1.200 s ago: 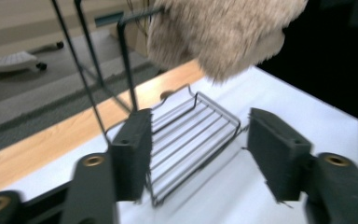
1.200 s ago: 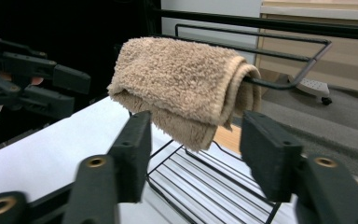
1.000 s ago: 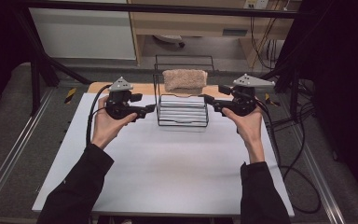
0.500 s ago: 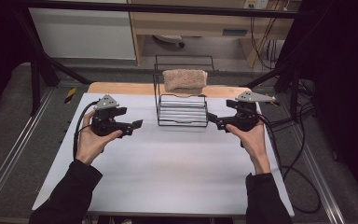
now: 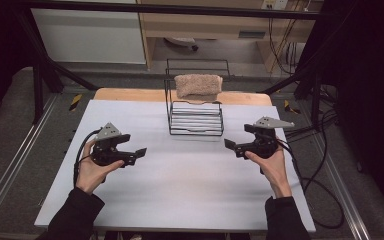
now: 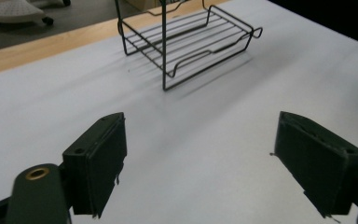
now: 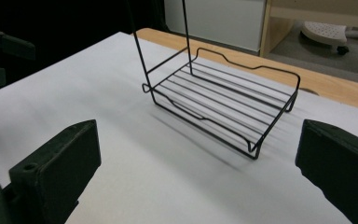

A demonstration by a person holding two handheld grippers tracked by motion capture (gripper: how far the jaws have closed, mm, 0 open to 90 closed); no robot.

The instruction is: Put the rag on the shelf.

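Left gripper [image 5: 141, 151]: jaws spread wide, nothing between them, held above the white table [image 5: 180, 200]. In the left gripper view the wire rack [image 6: 191, 39] lies ahead of the jaws and well apart from them, nearer the far jaw than the near one.

Right gripper [image 5: 228, 144]: jaws likewise spread wide and empty. In the right gripper view the wire rack [image 7: 223, 102] sits ahead, roughly centred between the jaws but well beyond their tips.

Rack: a two-tier black wire frame, upright on the table, lower shelf bare. A folded beige towel [image 5: 198, 85] rests on the upper tier, above and beyond both sets of jaws in the high view. Its far edge is hidden, so how far it overhangs cannot be told.

Assessment: neither gripper touches rack or towel; the work in hand appears to be an approach to the rack from both sides.

Recommendations:
- Bring both grippers in level and together, so the light frame is not pushed sideways.
- Raise the jaws to the upper tier before closing in; at the present height they would meet the lower shelf.
- Take the towel by its side edges, each jaw pair straddling cloth alone, not the wire beneath.
- Close only once cloth sits fully between the pads.
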